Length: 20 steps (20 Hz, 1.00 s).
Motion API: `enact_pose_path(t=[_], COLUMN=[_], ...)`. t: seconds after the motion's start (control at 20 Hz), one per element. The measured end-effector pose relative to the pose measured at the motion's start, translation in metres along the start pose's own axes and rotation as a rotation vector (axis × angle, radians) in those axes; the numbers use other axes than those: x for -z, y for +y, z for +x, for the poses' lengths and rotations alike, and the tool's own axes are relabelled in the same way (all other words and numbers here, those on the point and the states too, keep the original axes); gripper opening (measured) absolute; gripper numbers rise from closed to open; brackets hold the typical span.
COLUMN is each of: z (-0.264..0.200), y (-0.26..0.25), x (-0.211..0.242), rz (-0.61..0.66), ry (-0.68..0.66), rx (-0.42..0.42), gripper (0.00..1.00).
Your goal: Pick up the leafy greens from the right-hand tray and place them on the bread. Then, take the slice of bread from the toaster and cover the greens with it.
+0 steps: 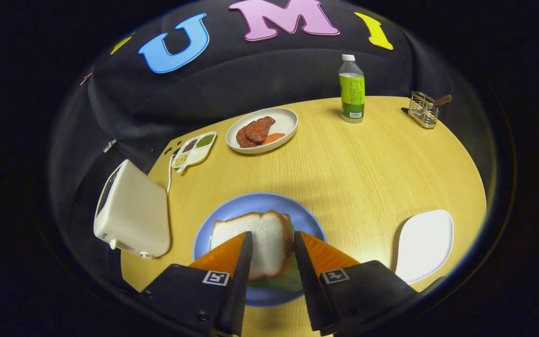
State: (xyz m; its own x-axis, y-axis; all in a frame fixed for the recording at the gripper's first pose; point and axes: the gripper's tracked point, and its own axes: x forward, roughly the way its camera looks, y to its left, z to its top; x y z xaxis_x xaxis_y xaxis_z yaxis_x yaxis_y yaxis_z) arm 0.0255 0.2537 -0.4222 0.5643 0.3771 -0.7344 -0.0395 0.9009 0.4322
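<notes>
On the blue plate a slice of white bread lies on top of leafy greens, whose green edge peeks out at its near and right sides. A second crust shows just under the top slice's far right edge. My gripper hovers over this stack, open, its orange fingers apart on either side of the slice and not pressing on it. The white toaster stands left of the plate, its slot turned away. The white right-hand tray lies to the right of the fingers, with nothing on it.
Beyond the plate stands a white oval dish with meat pieces and a carrot slice. A divided dish of grains sits behind the toaster, whose cord runs along the table edge. A green-labelled bottle and a wire rack stand at the far right.
</notes>
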Motion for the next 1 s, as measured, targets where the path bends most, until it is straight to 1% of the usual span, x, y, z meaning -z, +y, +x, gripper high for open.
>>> enact_pose_path(t=[0.05, 0.15, 0.2, 0.25, 0.4, 0.45, 0.65, 0.75, 0.85, 1.0], z=[0.000, -0.002, -0.004, -0.007, -0.022, -0.030, -0.070, -0.094, -0.122, -0.167], y=[-0.003, -0.011, -0.014, -0.018, -0.029, -0.031, -0.030, -0.029, -0.029, -0.034], x=[0.001, -0.001, -0.004, -0.006, -0.022, -0.029, -0.066, -0.090, -0.116, -0.161], rz=[-0.008, -0.015, -0.013, -0.015, -0.041, -0.047, -0.087, -0.120, -0.152, -0.221], ry=[0.006, 0.003, 0.000, -0.006, -0.047, -0.075, -0.195, -0.264, -0.336, -0.468], rx=[0.000, -0.002, -0.009, -0.014, -0.032, -0.044, -0.099, -0.113, -0.120, -0.104], gripper=[0.67, 0.79, 0.82, 0.88, 0.93, 0.98, 0.99, 0.99, 0.99, 0.99])
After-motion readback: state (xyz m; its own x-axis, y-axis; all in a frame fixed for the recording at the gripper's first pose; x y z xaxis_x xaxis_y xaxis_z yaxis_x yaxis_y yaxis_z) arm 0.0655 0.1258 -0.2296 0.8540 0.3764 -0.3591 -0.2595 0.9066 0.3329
